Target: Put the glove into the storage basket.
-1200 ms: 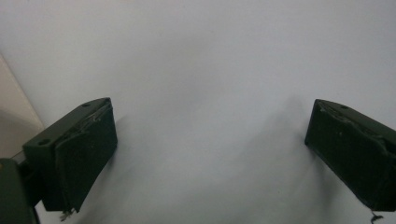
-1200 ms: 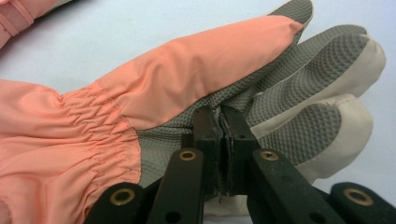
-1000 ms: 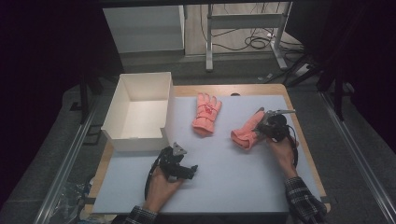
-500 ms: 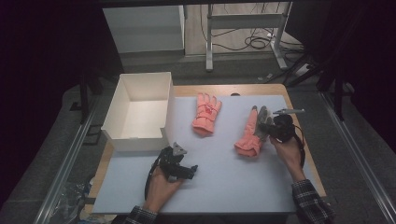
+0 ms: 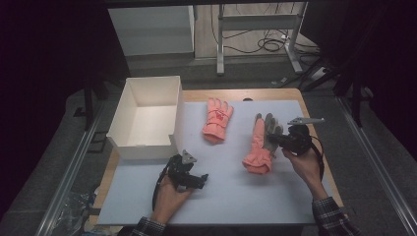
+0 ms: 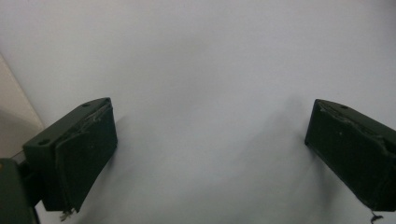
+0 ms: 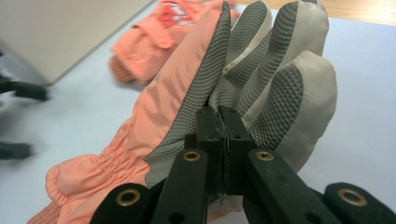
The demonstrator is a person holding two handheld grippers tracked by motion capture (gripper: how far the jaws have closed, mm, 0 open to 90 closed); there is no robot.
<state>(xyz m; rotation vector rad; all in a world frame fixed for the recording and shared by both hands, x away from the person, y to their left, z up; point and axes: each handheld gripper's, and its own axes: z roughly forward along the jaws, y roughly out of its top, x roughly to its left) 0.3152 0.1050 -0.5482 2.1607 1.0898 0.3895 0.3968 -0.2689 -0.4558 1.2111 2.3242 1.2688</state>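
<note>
High view: bench (image 5: 231, 196) under a pale sheet. White box (image 5: 147, 115), open-topped, at its far left corner, no readable marking. Coral glove (image 5: 218, 119) flat near the far edge, red print on its back too small to read. Second coral glove (image 5: 260, 145), grey palm, toward the right edge, pinched at the palm by the right gripper (image 5: 280, 141), jaws clamped together on its fabric. Left gripper (image 5: 194, 178) near the front edge, jaws wide apart, holding nothing.

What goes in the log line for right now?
right gripper: shut on grey-palmed pink glove | left gripper: open, on white mat | second pink glove: untouched
</note>
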